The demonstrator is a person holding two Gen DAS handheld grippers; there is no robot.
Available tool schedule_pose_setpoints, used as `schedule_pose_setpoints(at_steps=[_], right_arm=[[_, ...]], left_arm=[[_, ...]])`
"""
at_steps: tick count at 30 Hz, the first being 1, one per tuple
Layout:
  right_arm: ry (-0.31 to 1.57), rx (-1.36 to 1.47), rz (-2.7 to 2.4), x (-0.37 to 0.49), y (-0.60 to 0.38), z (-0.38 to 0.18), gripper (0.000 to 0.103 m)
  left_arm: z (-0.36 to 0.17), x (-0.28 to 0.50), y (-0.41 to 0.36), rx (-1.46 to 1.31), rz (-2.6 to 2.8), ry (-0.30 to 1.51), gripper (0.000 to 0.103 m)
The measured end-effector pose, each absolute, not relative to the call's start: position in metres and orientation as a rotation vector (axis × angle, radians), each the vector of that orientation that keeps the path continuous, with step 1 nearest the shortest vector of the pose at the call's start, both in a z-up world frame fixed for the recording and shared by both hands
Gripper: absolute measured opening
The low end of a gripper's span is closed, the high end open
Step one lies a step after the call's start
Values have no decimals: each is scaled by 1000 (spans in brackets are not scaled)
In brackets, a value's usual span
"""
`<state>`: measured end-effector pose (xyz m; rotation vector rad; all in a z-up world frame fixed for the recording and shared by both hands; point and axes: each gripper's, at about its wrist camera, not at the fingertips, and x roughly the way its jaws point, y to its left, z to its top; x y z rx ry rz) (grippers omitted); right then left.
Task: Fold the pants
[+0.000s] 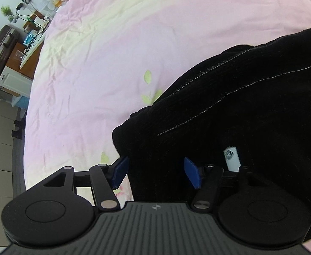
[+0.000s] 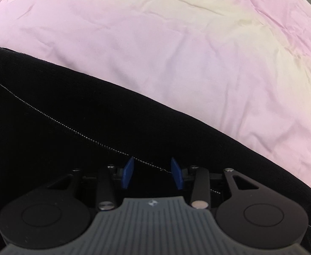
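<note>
**Pants on bed, both grippers down over dark cloth**

Labels: a small white tag (image 1: 232, 159) is showing on the pants (image 1: 251, 106), just beyond the left gripper's right-hand finger. It is carrying a round dark emblem; the print is too small to read. A small light star-like mark is sitting on the grey ribbed housing of each gripper; no words can be made out on either.

Pants: black, ribbed cloth with lines of pale stitching, lying on a pink and pale-yellow bedsheet (image 1: 112, 53) with green leaf prints. In the left wrist view the pants are filling the right side of the bed, with a rounded end reaching toward the near edge. In the right wrist view the pants (image 2: 91, 116) are running as a broad band along the near edge of the bed, bare sheet (image 2: 198, 42) beyond.

Left gripper (image 1: 155, 173): jaws are standing wide apart, blue pads astride the end of the pants. Cloth is lying between the pads; the left pad is sitting at the cloth's edge, over the sheet. Whether the pads are pressing the cloth, I cannot tell.

Right gripper (image 2: 153, 173): jaws are standing partly apart, directly over the pants, a stitched seam running across the gap. Dark cloth is filling the gap, but whether it is being pinched, I cannot tell.

Past the bed's far left corner, a cluttered desk (image 1: 31, 48) is standing.
</note>
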<state>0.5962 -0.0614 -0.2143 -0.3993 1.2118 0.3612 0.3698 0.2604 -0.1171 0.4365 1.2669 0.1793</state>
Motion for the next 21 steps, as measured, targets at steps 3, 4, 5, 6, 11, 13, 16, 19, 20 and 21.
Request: schedule_pose_setpoints(at_steps=[3,4,5,6,11,13,16,19,20,21], right_arm=[[1182,-403,343,591,-79,-204,42],[1174,-395,335,587,-86,-198,43],[1168,-386,326,583,-96,-192,46],[1163,-379,313,579,-108,-186,48],[1156,-354,216,556,-172,-165,54],[1162,-319,175,544,-199,-161,58],[1182,-263,114,530,-247,-159,61],[1205,-178,51,514,-286,-161,61],[1210,-141,34,510,-302,-162,61],[1214,-102,15,505,-316,-165,61]], left_arm=[[-99,358,250,427,174,1256,72],[-93,353,245,426,166,1252,72],[-86,348,239,425,157,1246,72],[-79,344,232,421,151,1240,72],[-52,329,198,352,126,1207,73],[-47,322,184,322,103,1197,73],[-47,314,160,272,60,1175,73],[-56,309,136,193,11,1157,73],[-62,308,128,171,-2,1153,73],[-69,308,122,151,-9,1152,73]])
